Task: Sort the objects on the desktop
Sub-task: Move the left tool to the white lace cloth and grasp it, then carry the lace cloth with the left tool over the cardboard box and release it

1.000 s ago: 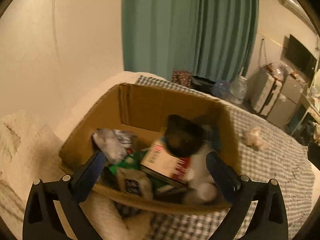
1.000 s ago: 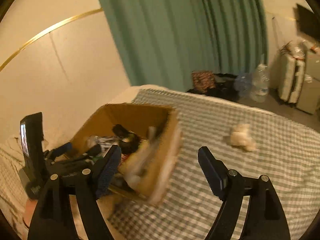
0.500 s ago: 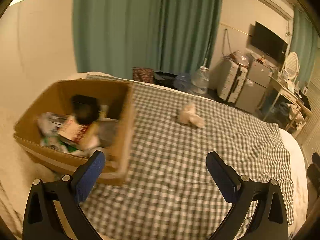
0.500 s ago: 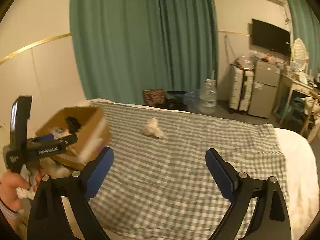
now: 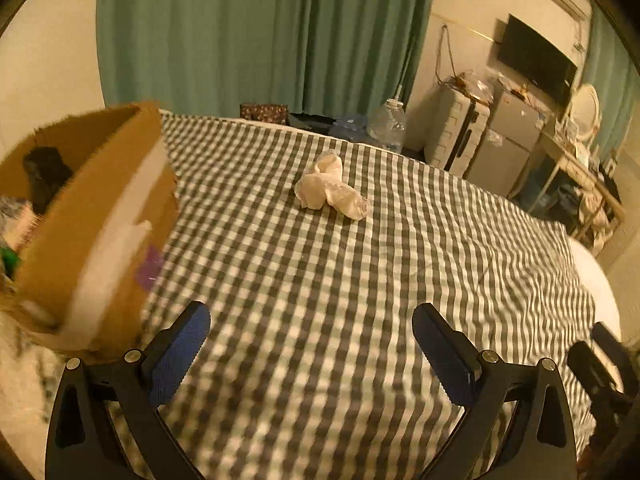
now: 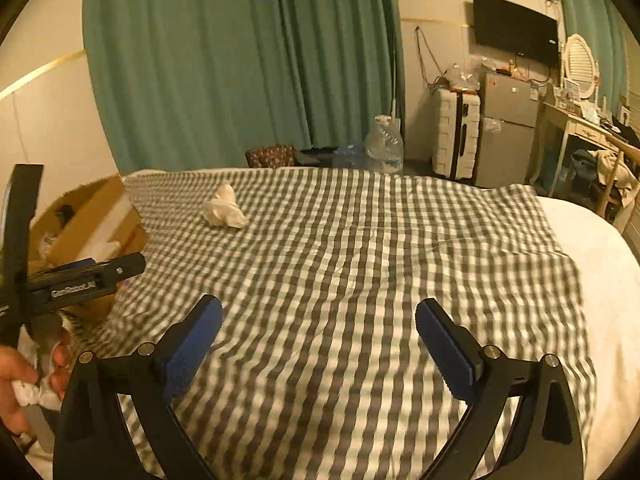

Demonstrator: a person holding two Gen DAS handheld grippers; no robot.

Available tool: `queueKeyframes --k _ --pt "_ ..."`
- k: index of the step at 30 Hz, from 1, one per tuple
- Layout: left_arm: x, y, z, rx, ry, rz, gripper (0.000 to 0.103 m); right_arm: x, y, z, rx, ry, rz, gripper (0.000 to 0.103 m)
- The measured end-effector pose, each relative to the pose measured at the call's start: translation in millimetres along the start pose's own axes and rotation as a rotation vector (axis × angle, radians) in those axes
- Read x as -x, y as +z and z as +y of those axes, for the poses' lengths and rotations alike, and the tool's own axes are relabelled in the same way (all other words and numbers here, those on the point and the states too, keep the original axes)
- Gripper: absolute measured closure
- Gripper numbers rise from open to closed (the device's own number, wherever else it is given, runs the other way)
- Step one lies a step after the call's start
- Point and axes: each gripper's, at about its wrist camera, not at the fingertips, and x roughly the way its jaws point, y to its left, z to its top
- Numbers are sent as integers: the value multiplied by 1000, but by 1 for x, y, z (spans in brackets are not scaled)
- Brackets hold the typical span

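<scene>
Right gripper [image 6: 318, 342]: jaws are spread wide, having just been opening, with nothing between them.
Left gripper [image 5: 310, 346]: jaws are spread, empty.
Checked bedspread [image 5: 360, 280]: bare beneath both.
Crumpled white cloth [image 5: 330, 188]: seen lying ahead of both jaws, long axis slanting right; judged nearer the left gripper.
Cardboard box [image 5: 92, 220]: left, filled.

A grey-and-white checked bedspread [image 5: 320, 280] is covering the bed, and a crumpled cream-white cloth [image 5: 330, 190] is lying on it. A brown cardboard box [image 5: 92, 232] (white tape, a purple patch) is showing beside plain teal-green curtains [image 6: 240, 60]. Blue pads [image 6: 192, 344] are lining black gripper fingers.
</scene>
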Motion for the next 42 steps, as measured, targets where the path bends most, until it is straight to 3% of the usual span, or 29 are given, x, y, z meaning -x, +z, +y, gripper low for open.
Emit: queueKeyframes --k 3,7,14,21,24,28,29,31,32,33,35,38,42 --pt "-22 1 -4 27 8 8 0 -36 15 -4 -25 54 23 5" --pt "-52 1 -17 -29 36 48 0 -68 28 -7 17 54 5 5" --pt "-77 23 -30 -64 72 -21 0 -102 16 -35 2 10 2 5" --pt "-117 50 -27 -52 129 -110 0 -117 24 -41 43 -22 -39 5" --pt "-139 61 -19 -21 141 -108 0 -118 22 -44 55 -22 -43 5" --pt "-161 67 -8 32 95 -76 0 -122 21 -52 30 -10 -28 5" --pt "-165 67 -7 39 70 -56 3 -123 21 -53 24 -7 -27 5" --pt "-172 67 -5 45 34 -15 38 -124 21 -53 23 -5 -24 5" --pt "-174 66 -5 37 35 6 63 -123 20 -53 26 -4 -28 5" --pt "-173 65 -6 11 38 12 73 -122 20 -52 30 -5 -30 5" --pt "-163 62 -11 -42 21 15 82 -123 20 -49 35 -4 -31 5" --pt "-141 59 -21 -108 2 14 82 -119 22 -45 45 1 -36 5" --pt "-87 59 -26 -136 -86 -10 82 -93 32 -31 83 -24 -64 5"
